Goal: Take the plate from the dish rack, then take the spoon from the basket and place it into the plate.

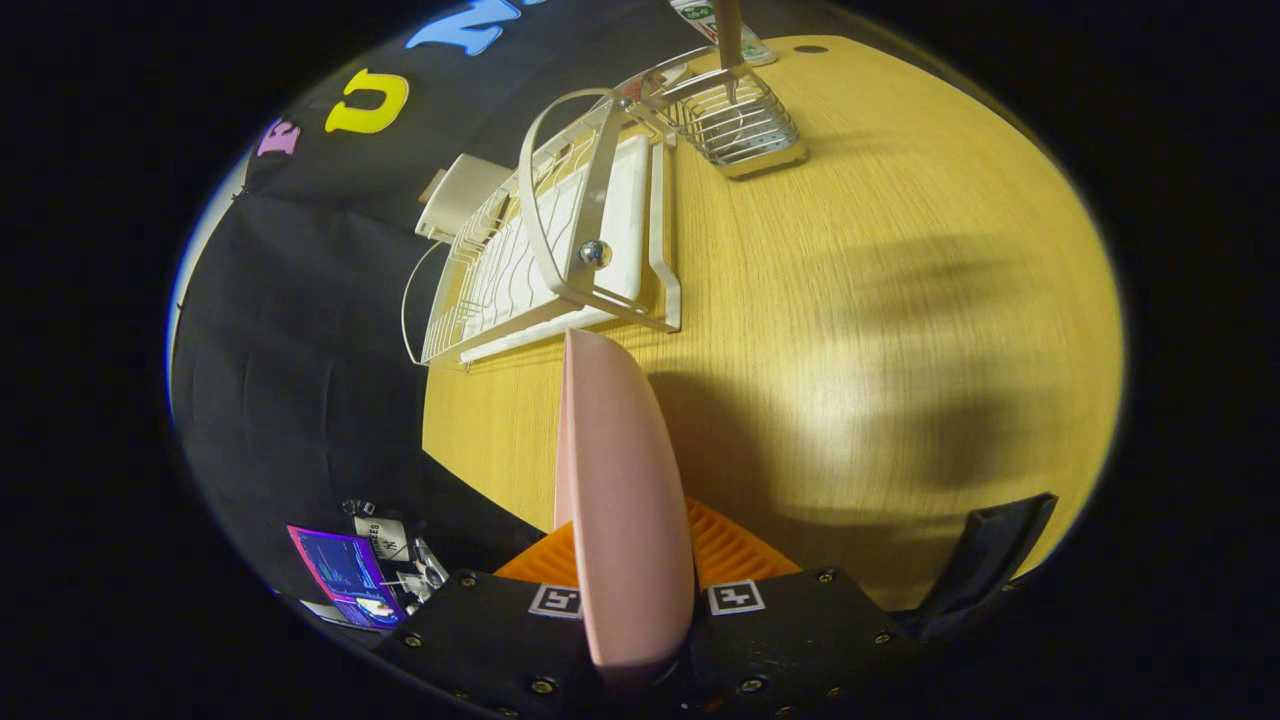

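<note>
A pink plate point(615, 480) stands on edge between my two fingers, and my gripper point(628, 570) is shut on it, holding it above the wooden table point(900, 330). Beyond the plate's far rim sits the white wire dish rack point(545, 250), tilted in this view, with no dishes in its slots. Further off, past the rack, a small wire basket point(745, 125) holds a spoon whose handle point(728, 35) sticks up out of it.
A white box point(460, 195) lies behind the rack against the black cloth wall. A lit screen point(345, 575) and small items sit low beside the table's near edge. A dark object point(985, 560) rests at the table's near corner.
</note>
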A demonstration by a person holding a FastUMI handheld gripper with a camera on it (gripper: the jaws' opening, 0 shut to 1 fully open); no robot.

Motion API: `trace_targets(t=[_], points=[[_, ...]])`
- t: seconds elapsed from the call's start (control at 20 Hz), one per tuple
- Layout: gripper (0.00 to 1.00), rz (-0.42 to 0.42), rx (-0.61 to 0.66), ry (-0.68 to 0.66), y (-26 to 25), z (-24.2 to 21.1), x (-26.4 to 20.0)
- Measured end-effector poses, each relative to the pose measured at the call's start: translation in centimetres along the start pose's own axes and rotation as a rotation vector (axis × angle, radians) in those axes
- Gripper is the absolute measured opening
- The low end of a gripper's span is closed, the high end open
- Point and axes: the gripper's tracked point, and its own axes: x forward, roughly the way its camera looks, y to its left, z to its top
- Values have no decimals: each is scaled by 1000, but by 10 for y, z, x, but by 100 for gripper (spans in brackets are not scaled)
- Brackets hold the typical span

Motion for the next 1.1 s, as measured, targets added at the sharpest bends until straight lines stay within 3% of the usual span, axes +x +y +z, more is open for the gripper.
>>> trace_targets(t=[0.25, 0.4, 0.55, 0.75, 0.85, 1.1], points=[[29, 55, 31, 4, 11, -3, 18], [30, 46, 43, -4, 11, -1, 20], [45, 5, 61, -4, -2, -3, 22], [50, 5, 97, -24, -5, 4, 9], [75, -16, 88, -35, -9, 7, 6], [75, -64, 60, -47, -24, 10, -5]])
